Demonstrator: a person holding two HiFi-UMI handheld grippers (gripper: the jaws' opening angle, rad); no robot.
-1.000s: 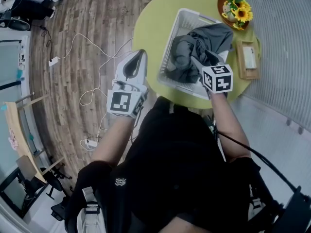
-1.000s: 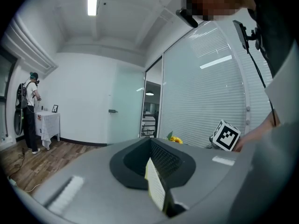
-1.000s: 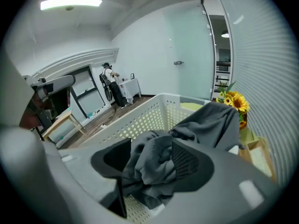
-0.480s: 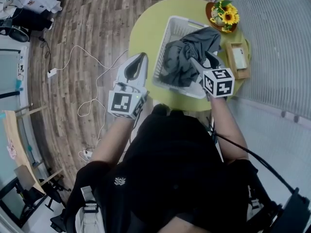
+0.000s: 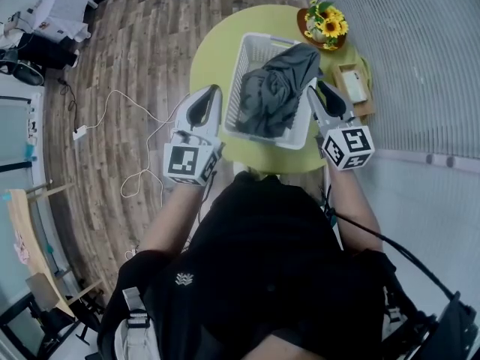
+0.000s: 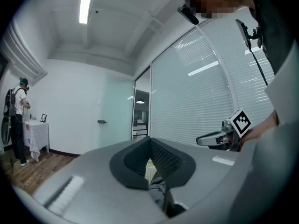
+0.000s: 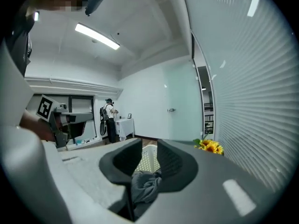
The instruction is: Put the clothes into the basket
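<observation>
Grey clothes [image 5: 274, 88] lie heaped inside the white basket [image 5: 255, 45] on the yellow-green surface [image 5: 210, 58], with one fold riding up at the far right corner of the rim. A second ago your right claw [image 5: 316, 88] was down over that heap. It has since lifted off and now sits just beside the basket's right wall. Its jaws have just been closing, yet a narrow gap remains and nothing is in it; the cloth seen through the gap lies beyond, in the basket. Your left claw [image 5: 216, 88] hangs to the left of the basket, tips together and empty. That reads as the drop made: the clothes are in, and no other garment shows on the surface. Only the raised fold might want tucking down.
</observation>
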